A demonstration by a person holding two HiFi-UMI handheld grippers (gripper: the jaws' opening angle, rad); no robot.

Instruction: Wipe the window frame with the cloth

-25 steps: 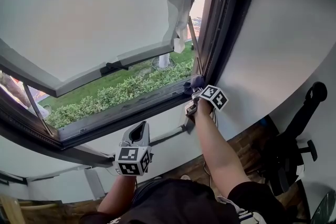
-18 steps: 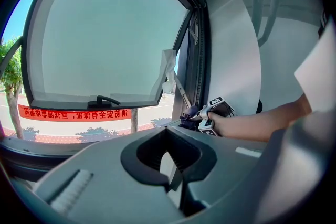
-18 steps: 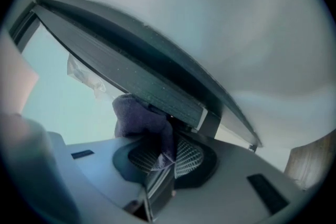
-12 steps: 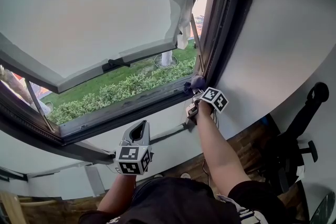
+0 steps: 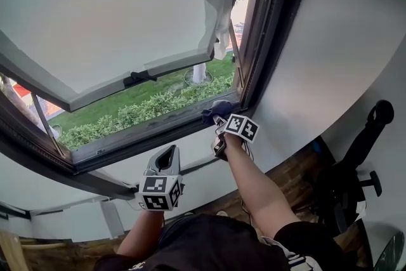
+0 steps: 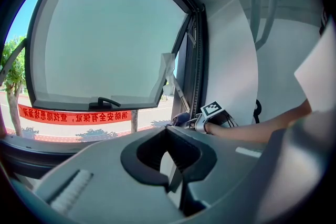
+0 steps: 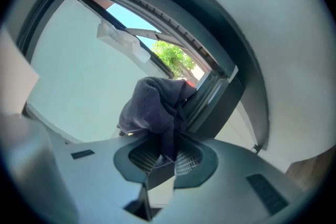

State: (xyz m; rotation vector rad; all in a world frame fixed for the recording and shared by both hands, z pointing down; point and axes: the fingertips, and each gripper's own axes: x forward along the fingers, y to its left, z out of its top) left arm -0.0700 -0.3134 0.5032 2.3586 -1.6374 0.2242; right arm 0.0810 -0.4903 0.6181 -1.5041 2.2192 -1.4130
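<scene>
A dark purple cloth (image 5: 213,111) is bunched at the tip of my right gripper (image 5: 219,120), which is shut on it. The cloth presses on the dark lower window frame (image 5: 146,131), a little left of its right corner. In the right gripper view the cloth (image 7: 153,106) bulges out above the shut jaws of that gripper (image 7: 167,150), against the frame (image 7: 218,93). My left gripper (image 5: 167,154) hangs lower, below the sill, shut and holding nothing. The left gripper view shows the left gripper (image 6: 168,150) with the cloth (image 6: 181,118) and right gripper beyond it.
The window sash (image 5: 114,16) is swung open outward, with a black handle (image 5: 137,79) on its lower rail and a white scrap (image 5: 219,21) hanging at its corner. A white wall (image 5: 330,60) rises on the right. A black office chair (image 5: 363,158) stands at lower right.
My right gripper has slid left along the lower frame with the cloth, away from the right corner. The left gripper has stayed where it was.
</scene>
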